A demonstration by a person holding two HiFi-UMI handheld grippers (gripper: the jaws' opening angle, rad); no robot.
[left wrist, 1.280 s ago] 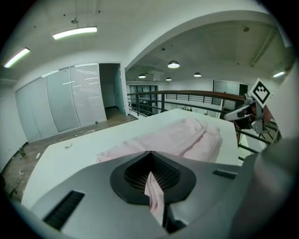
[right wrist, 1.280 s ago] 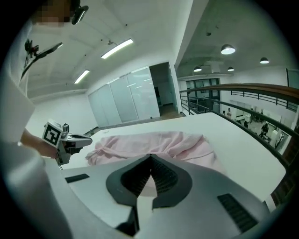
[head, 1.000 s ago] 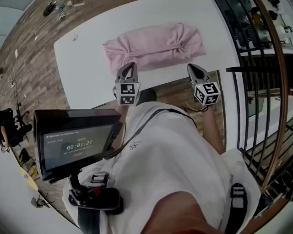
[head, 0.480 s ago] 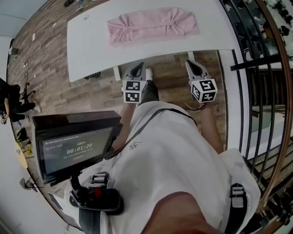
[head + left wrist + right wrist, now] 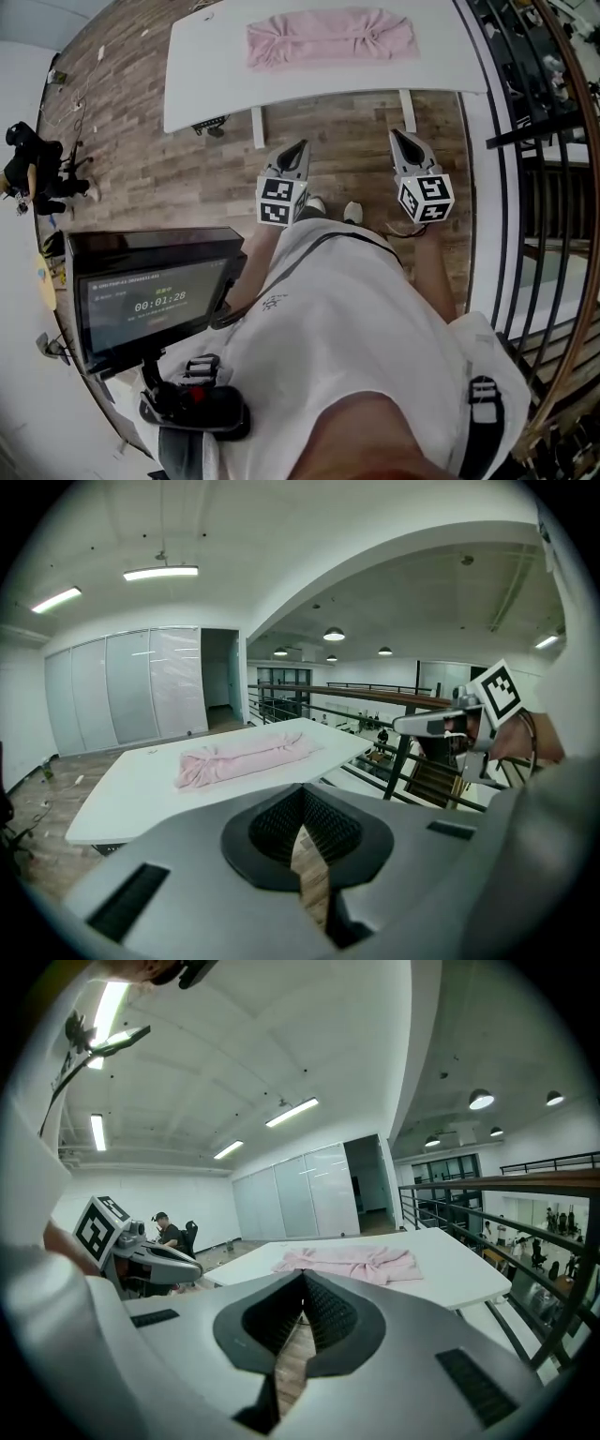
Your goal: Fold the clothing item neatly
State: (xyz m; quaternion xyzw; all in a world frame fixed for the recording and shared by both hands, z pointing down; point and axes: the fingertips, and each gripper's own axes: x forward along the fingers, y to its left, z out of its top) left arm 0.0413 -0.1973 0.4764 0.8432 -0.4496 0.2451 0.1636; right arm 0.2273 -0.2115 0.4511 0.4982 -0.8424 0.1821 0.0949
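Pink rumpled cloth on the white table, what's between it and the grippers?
In the head view, below the pink rumpled cloth: a bare strip of white table, then brown wooden floor. The left gripper and right gripper are shut, empty.

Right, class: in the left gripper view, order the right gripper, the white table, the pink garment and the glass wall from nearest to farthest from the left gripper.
From the left gripper:
1. Right gripper, close by at the right.
2. White table, its near edge ahead.
3. Pink garment, lying mid-table.
4. Glass wall, far left, beyond the table.
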